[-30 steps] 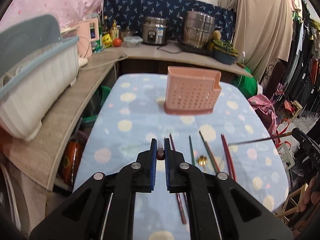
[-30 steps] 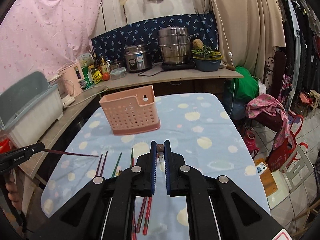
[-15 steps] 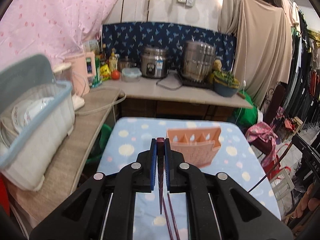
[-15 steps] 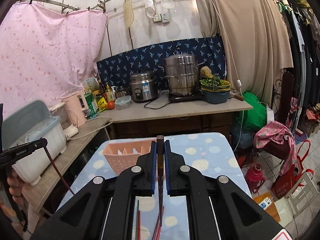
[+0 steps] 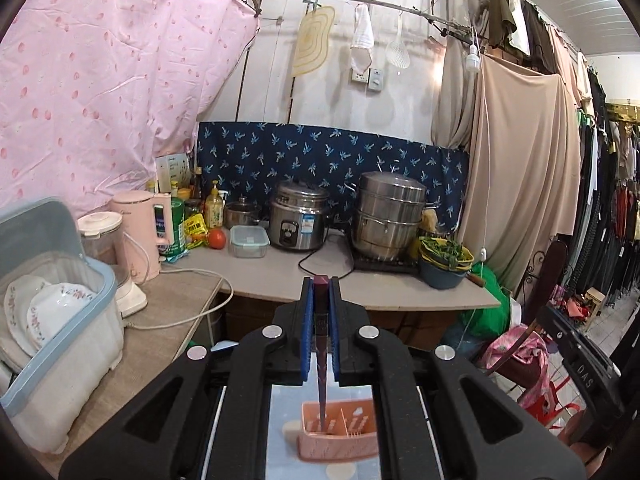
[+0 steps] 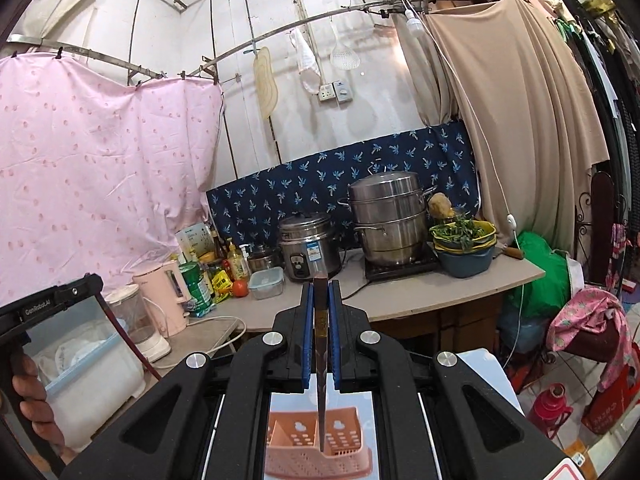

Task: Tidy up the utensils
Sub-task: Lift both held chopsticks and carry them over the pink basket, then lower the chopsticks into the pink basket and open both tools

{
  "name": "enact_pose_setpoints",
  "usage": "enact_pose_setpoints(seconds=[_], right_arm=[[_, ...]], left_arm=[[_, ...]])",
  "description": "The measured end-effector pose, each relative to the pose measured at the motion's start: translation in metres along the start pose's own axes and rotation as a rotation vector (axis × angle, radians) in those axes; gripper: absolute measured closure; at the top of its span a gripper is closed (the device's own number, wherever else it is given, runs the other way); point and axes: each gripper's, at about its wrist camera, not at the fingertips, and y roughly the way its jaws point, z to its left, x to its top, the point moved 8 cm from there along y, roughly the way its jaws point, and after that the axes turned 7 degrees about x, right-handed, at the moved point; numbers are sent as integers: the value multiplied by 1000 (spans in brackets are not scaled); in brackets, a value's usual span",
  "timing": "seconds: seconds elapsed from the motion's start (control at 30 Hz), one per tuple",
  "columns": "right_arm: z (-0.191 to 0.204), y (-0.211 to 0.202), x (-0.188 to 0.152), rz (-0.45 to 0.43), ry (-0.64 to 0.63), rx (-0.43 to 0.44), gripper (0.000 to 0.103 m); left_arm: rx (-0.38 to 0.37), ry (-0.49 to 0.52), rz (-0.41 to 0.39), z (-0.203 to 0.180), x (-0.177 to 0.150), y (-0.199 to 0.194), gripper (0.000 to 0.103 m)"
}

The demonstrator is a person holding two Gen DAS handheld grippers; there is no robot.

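In the left wrist view my left gripper [image 5: 321, 292] is shut on a dark red chopstick [image 5: 321, 360] that hangs down between the blue pads. Its tip sits over the left compartment of the pink slotted utensil holder [image 5: 352, 446] below. In the right wrist view my right gripper [image 6: 321, 292] is shut on a dark brown chopstick [image 6: 321, 368], hanging tip-down over the pink utensil holder [image 6: 296, 454], near its middle divider. The left gripper's body [image 6: 48, 308] shows at the left edge of that view, held by a hand [image 6: 32, 400].
A counter behind holds a rice cooker [image 5: 298, 220], a steel steamer pot [image 5: 390, 216], a bowl of greens [image 5: 444, 264], a pink kettle [image 5: 142, 232] and bottles. A dish box with plates [image 5: 52, 320] stands at left. Clothes hang at right.
Both grippers rose from the dotted tablecloth, each lifting a chopstick that swung to hang tip-down. The holder went from ahead of the fingers to below them, and the loose utensils dropped out of view.
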Motion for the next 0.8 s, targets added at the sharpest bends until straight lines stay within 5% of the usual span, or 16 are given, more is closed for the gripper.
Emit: enact_pose_setpoints(seconds=[0.33, 0.57, 0.63, 0.7, 0.8], right_arm=[[-25, 58, -54, 113, 17, -31, 96], [-43, 62, -88, 171, 1, -78, 91], [-45, 53, -88, 158, -10, -95, 71], [-47, 43, -84, 134, -19, -107, 59], [-47, 22, -78, 110, -27, -111, 54]], left_arm=[[-6, -4, 81, -4, -46, 68, 96], [23, -12, 176, 10, -88, 97, 95], [38, -16, 184, 13, -93, 95, 86], [50, -27, 175, 18, -93, 89, 58], [68, -8, 154, 23, -91, 72, 50]])
